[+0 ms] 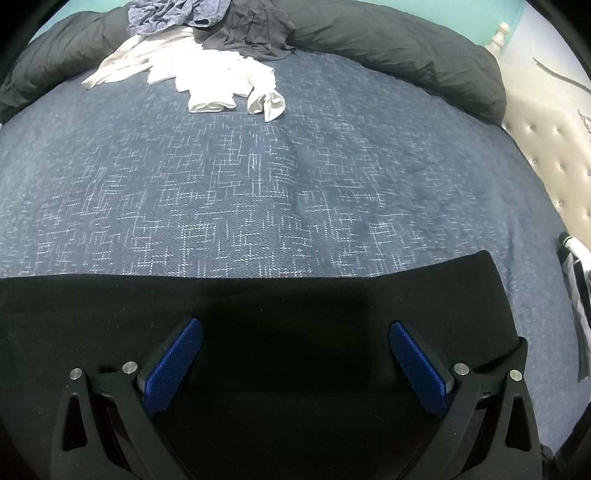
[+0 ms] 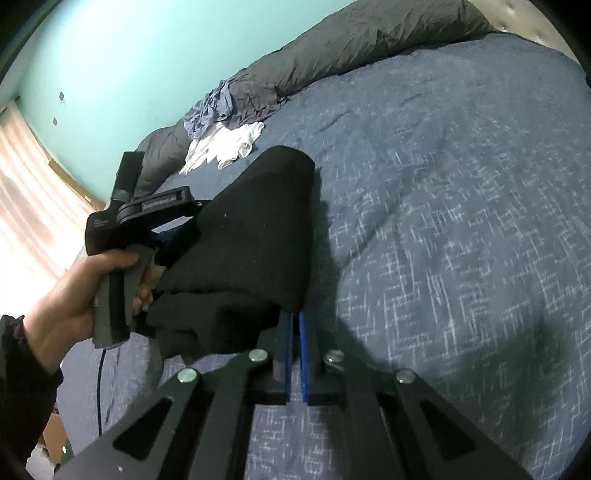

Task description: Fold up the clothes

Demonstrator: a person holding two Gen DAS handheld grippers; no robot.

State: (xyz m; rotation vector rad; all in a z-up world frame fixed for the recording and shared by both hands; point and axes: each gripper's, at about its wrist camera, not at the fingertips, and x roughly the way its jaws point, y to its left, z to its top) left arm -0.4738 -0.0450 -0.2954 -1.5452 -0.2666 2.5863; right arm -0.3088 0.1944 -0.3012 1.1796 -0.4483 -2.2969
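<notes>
A black garment [image 1: 258, 306] lies folded across the near part of the blue bedspread [image 1: 258, 177]. My left gripper [image 1: 297, 332] hangs over it, open, with its blue pads [image 1: 177, 362] far apart and cloth under them. In the right wrist view the black garment [image 2: 251, 240] rises in a tent shape off the bed. My right gripper [image 2: 293, 321] is shut, its blue pads together on the garment's near edge, which covers the tips. A hand [image 2: 85, 291] holds the left gripper's body [image 2: 147, 206]; the cloth hides its fingers.
White clothes [image 1: 207, 74] and crumpled blue-grey clothes [image 1: 166, 14] sit at the far side of the bed against a dark grey duvet [image 1: 388, 40]. A tufted headboard [image 1: 546, 147] bounds the right. A black-and-white item [image 1: 576, 280] hangs at the right edge.
</notes>
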